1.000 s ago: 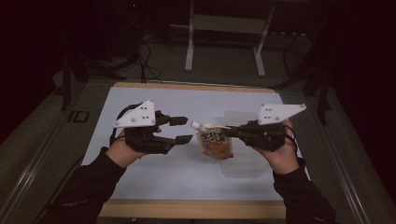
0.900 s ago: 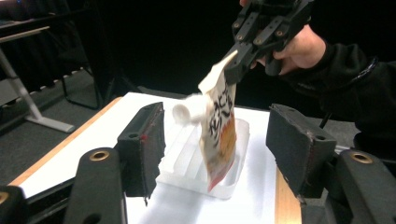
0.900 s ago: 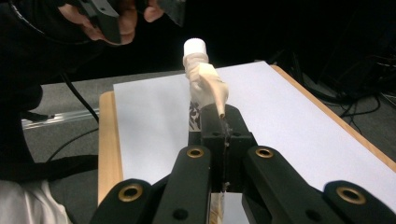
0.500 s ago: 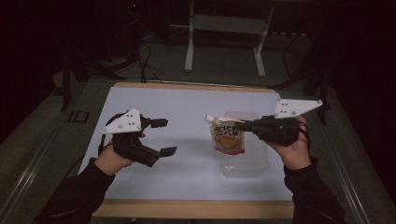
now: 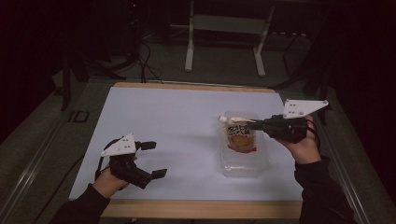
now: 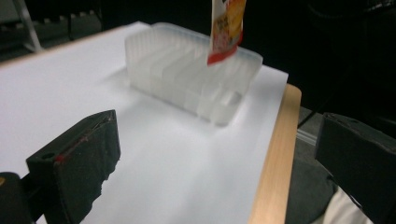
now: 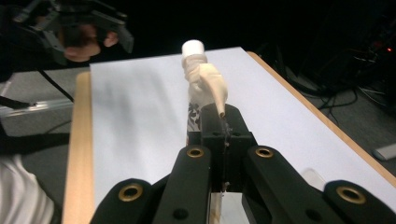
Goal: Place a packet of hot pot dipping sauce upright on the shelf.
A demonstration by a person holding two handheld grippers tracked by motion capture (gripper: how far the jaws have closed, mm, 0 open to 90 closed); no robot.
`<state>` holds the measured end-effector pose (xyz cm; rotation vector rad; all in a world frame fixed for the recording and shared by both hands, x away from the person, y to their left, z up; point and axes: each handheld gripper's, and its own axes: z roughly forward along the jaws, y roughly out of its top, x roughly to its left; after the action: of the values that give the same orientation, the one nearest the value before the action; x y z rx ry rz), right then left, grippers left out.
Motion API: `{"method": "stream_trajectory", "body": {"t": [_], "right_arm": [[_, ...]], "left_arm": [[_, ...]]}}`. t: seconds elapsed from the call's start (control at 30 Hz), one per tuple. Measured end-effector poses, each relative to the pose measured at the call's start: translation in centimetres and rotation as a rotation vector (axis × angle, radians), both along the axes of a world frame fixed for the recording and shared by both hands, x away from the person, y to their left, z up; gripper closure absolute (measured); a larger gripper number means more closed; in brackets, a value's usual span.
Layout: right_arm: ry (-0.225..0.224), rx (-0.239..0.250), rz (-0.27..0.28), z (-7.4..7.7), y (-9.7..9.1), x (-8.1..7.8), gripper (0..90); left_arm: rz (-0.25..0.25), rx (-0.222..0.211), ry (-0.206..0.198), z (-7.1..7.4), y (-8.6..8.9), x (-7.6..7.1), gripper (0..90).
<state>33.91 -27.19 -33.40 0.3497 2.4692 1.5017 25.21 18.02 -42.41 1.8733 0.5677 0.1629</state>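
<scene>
**A:** Log entry. What do I have in the right gripper (image 5: 252, 125)?

**B:** Its jaws are pinching the top edge of the spouted foil pouch with the orange-and-red printed label (image 5: 240, 137), just below the white cap. In the right gripper view the pouch (image 7: 201, 91) hangs from the closed black jaws, neck crumpled above them. It is suspended upright over the clear ribbed plastic tub (image 5: 244, 156), which sits on the white-covered table (image 5: 177, 121) near its right side.

**A:** And the left gripper (image 5: 152, 159)?

**B:** Changed since a second ago. Then it was up beside the pouch, close to the right gripper. Now I have pulled it back to the near left of the table, well apart from the tub, jaws spread wide and holding nothing. The left gripper view confirms it: both black pads stand far apart, with the tub (image 6: 187, 77) and the pouch's lower edge (image 6: 225, 32) beyond them.

**A:** The pouch itself?

**B:** It has shifted right with the right gripper and now hangs above the tub's far half.

**A:** Reading?

**B:** Handover looks complete; the right gripper alone carries the pouch. I judge the next step is lowering it into the tub. Whether its bottom already touches inside, I cannot tell.
</scene>
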Motion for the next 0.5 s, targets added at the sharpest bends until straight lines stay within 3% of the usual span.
{"method": "stream_trajectory", "body": {"t": [0.07,0.5], "right_arm": [[0.01,-0.013,-0.008,-0.4,-0.3,0.3,90.0],[0.06,-0.065,-0.018,-2.8,-0.9,2.5,90.0]], "left_arm": [[0.005,0.006,0.027,-1.1,0.4,-0.3,0.6],[0.025,0.019,0.051,-3.1,1.0,-0.5,0.6]]}}
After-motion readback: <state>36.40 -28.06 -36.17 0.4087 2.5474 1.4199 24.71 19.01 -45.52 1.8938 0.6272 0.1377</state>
